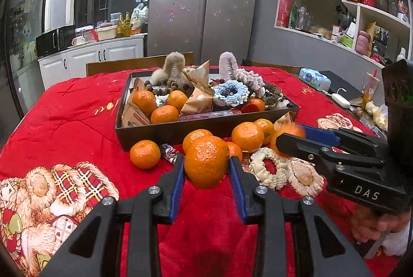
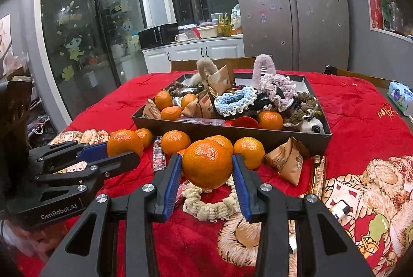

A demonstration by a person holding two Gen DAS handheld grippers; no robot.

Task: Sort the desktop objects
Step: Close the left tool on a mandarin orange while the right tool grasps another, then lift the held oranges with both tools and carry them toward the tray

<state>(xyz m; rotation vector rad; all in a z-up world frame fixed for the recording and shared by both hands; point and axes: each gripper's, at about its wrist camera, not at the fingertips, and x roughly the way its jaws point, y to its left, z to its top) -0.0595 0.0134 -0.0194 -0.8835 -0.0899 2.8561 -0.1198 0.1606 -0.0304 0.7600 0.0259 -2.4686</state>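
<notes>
My left gripper (image 1: 206, 166) is shut on a mandarin (image 1: 206, 160), held just above the red cloth in front of the black tray (image 1: 206, 128). My right gripper (image 2: 206, 168) is shut on another mandarin (image 2: 206, 163) above a cream scrunchie (image 2: 209, 207). In the left wrist view the right gripper (image 1: 291, 140) comes in from the right with its mandarin (image 1: 286, 137). In the right wrist view the left gripper (image 2: 121, 150) comes in from the left with its mandarin (image 2: 124, 142). The tray holds mandarins (image 1: 165, 114), scrunchies (image 1: 229, 93), beads and paper packets.
Loose mandarins (image 1: 144, 154) (image 1: 247, 136) (image 2: 175, 142) lie before the tray, with a wrapped candy (image 1: 170, 153), a brown packet (image 2: 286, 160) and a small amber bottle (image 2: 318, 173). A tissue pack (image 1: 313, 78), a charger (image 1: 340, 100) and a wooden chair back (image 1: 139, 62) sit beyond.
</notes>
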